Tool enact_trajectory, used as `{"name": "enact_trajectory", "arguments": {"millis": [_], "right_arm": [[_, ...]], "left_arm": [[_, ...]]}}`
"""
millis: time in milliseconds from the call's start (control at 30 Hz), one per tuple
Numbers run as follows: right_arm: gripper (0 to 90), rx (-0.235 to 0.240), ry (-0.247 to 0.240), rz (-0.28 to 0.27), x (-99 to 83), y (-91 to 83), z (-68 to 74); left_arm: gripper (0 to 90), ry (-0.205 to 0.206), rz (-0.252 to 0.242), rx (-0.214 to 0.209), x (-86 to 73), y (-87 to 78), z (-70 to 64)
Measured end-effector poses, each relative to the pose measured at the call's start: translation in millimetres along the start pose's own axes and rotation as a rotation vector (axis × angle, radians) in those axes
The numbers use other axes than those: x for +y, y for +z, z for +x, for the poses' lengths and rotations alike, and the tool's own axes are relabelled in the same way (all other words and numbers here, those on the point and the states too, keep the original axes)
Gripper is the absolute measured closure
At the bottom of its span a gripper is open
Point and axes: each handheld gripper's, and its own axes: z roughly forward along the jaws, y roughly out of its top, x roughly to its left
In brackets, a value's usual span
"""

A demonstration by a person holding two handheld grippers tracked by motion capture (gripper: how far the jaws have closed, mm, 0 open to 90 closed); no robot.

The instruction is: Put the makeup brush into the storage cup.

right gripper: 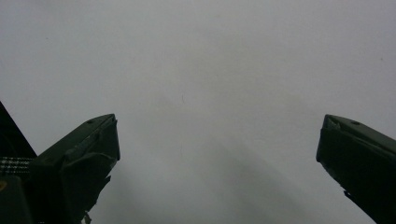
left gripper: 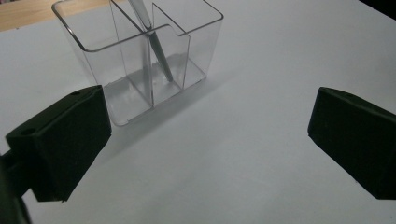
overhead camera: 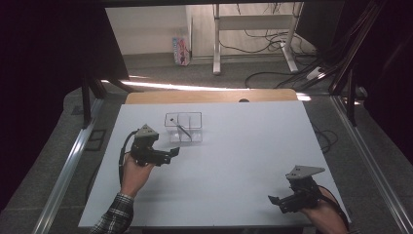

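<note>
White table (overhead camera: 234,161): one clear divided organiser (overhead camera: 183,127) stands on it toward the far edge, left of centre; a wooden strip (overhead camera: 209,96) lies just beyond the organiser.

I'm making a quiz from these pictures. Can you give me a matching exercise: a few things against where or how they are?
Things:
1. pen
2. clear box
3. left hand-held gripper
4. right hand-held gripper

Places or states:
A. open, near the table's front right corner
B. leaning inside a compartment
C. open, just in front of the box
D. standing on the white table, toward its far edge

Pairs: 1-B, 2-D, 3-C, 4-A
</note>
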Motion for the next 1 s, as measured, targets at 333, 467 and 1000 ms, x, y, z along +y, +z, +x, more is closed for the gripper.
{"name": "enact_trajectory", "arguments": {"millis": [333, 467, 1000], "right_arm": [[0.0, -0.001, 0.01, -0.014, -0.2, -1.8, -1.8], [0.0, -0.001, 0.008, -0.014, -0.1, -1.7, -1.5], [0.0, -0.007, 0.005, -0.02, 0.1, -2.4, -0.2]], "left_arm": [[0.0, 0.008, 0.001, -0.004, -4.0, -8.5, -4.7], [0.0, 0.014, 0.001, -0.002, -5.4, -12.3, -7.3], [0.0, 0.027, 0.012, 0.015, -20.9, -21.8, -19.1]]}}
